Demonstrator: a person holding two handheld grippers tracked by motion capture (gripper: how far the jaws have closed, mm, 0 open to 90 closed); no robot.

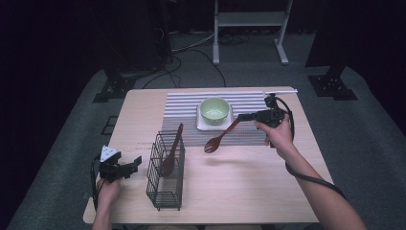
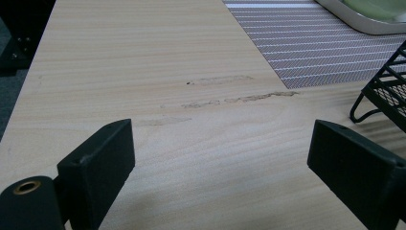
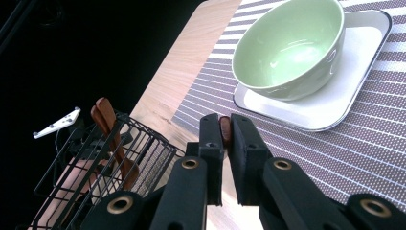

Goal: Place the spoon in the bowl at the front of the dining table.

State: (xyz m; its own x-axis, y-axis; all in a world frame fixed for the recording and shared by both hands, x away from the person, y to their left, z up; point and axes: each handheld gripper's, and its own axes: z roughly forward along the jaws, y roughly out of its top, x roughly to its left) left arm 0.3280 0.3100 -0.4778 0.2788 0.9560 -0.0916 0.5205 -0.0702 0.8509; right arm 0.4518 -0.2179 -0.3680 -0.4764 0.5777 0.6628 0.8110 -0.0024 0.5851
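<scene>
Brown wood sat in your right gripper (image 1: 245,116): its jaws were clamped on the handle of the spoon (image 1: 219,137), which hung above the striped mat (image 1: 184,108) at about five o'clock from the green bowl (image 1: 214,109). Your left gripper (image 1: 135,164) rested wide open, holding nothing, at nine o'clock from the wire basket (image 1: 165,184).

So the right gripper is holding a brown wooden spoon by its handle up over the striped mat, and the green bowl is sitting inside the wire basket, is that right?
Not quite. The right gripper does hold the brown wooden spoon by its handle over the striped mat, but the green bowl sits on a white square plate on that mat, not in the wire basket. The high view shows it.
</scene>
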